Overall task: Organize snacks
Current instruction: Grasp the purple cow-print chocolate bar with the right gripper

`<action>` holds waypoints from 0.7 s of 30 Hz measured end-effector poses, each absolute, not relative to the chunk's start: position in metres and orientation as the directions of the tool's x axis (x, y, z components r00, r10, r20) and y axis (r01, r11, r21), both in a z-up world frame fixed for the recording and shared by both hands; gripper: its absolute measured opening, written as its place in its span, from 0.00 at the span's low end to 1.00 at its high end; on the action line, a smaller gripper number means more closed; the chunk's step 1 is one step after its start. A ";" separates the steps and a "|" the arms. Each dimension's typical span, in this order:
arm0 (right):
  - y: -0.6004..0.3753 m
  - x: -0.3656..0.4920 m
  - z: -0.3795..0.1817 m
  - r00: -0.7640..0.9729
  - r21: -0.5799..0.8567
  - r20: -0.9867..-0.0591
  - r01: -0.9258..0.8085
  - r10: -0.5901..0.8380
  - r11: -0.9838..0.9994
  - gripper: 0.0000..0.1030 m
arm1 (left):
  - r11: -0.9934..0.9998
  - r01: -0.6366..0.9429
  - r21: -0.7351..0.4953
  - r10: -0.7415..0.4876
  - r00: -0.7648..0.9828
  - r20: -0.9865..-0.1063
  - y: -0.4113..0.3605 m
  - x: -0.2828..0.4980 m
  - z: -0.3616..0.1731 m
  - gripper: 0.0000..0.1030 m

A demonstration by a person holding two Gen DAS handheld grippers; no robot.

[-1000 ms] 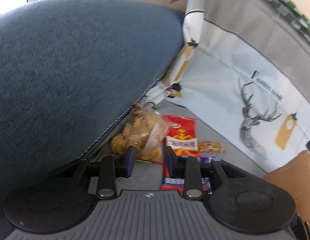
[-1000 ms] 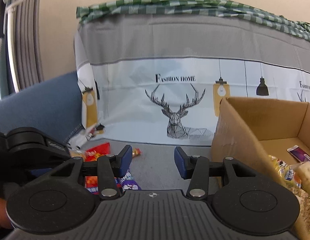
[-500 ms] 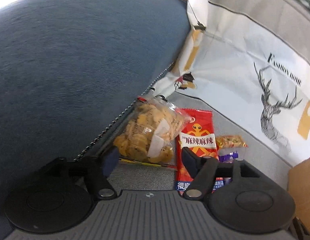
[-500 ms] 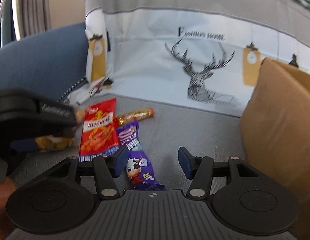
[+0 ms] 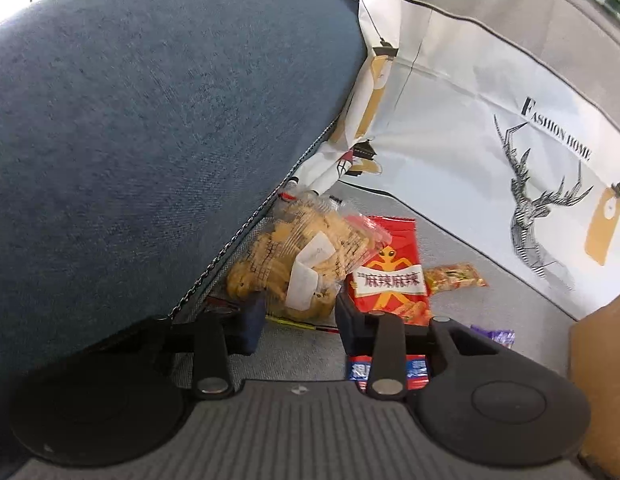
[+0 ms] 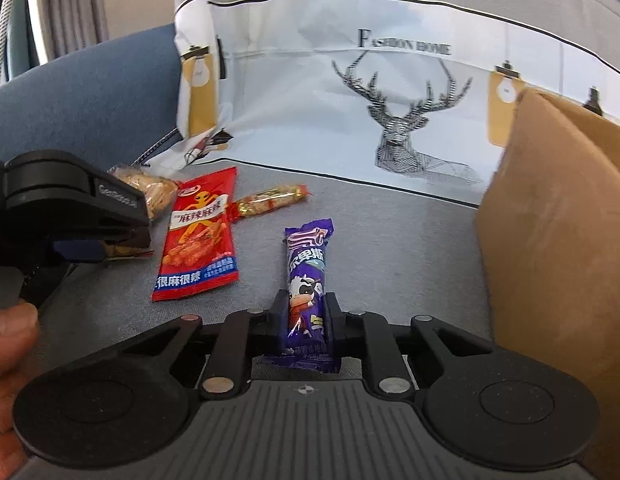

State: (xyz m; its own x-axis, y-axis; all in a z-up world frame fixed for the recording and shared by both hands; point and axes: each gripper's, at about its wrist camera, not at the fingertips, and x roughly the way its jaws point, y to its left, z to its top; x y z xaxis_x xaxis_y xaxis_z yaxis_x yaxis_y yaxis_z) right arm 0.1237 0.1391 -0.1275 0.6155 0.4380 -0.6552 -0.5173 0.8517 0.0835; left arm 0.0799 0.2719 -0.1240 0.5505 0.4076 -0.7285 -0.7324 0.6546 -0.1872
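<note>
My right gripper (image 6: 304, 310) is shut on a purple snack bar (image 6: 307, 276) that lies on the grey sofa seat. My left gripper (image 5: 298, 312) is open, its fingers on either side of the near end of a clear bag of golden biscuits (image 5: 297, 260), which lies against the blue cushion. A red spicy-snack packet (image 5: 390, 276) lies to the right of the bag; it also shows in the right wrist view (image 6: 199, 236). A small gold candy (image 6: 269, 202) lies behind it. The left gripper's body (image 6: 69, 208) shows at the left of the right wrist view.
A blue cushion (image 5: 149, 120) fills the left. A deer-print cover (image 6: 390, 112) hangs over the sofa back. A cardboard box (image 6: 558, 248) stands on the seat at the right. The purple bar's end (image 5: 494, 334) shows past the left gripper.
My right gripper dropped toward the seat and shut on the purple bar. My left gripper opened wider, then narrowed around the near end of the biscuit bag.
</note>
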 end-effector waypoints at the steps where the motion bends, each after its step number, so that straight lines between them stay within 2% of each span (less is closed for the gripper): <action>1: 0.137 0.123 -0.126 0.613 0.093 -0.661 -0.505 0.432 0.858 0.17 | 0.651 -0.732 -0.202 0.398 0.555 -0.731 0.271 0.077 -0.120 0.41; 6: 0.124 0.111 -0.118 0.611 0.108 -0.685 -0.453 0.397 0.885 0.17 | 0.599 -0.736 -0.315 0.302 0.572 -0.763 0.268 0.055 -0.107 0.40; 14: 0.110 0.099 -0.117 0.572 0.120 -0.723 -0.447 0.387 0.886 0.18 | 0.548 -0.748 -0.374 0.157 0.531 -0.833 0.258 0.039 -0.122 0.40; 15: 0.110 0.100 -0.117 0.573 0.118 -0.723 -0.450 0.387 0.885 0.21 | 0.542 -0.751 -0.376 0.142 0.523 -0.840 0.259 0.040 -0.125 0.39; 16: 0.111 0.100 -0.118 0.570 0.114 -0.723 -0.461 0.392 0.880 0.26 | 0.540 -0.752 -0.377 0.133 0.519 -0.845 0.260 0.041 -0.127 0.41; 17: 0.112 0.101 -0.119 0.570 0.107 -0.723 -0.467 0.391 0.878 0.35 | 0.546 -0.751 -0.371 0.133 0.514 -0.847 0.261 0.042 -0.127 0.42; 18: 0.112 0.103 -0.120 0.574 0.099 -0.723 -0.466 0.385 0.879 0.40 | 0.554 -0.750 -0.361 0.139 0.511 -0.848 0.261 0.044 -0.127 0.48; 20: 0.112 0.106 -0.123 0.577 0.092 -0.722 -0.467 0.382 0.880 0.42 | 0.555 -0.760 -0.339 0.172 0.503 -0.847 0.263 0.045 -0.126 0.62; 21: 0.112 0.108 -0.125 0.576 0.089 -0.724 -0.468 0.380 0.879 0.43 | 0.559 -0.764 -0.323 0.187 0.496 -0.848 0.264 0.048 -0.125 0.72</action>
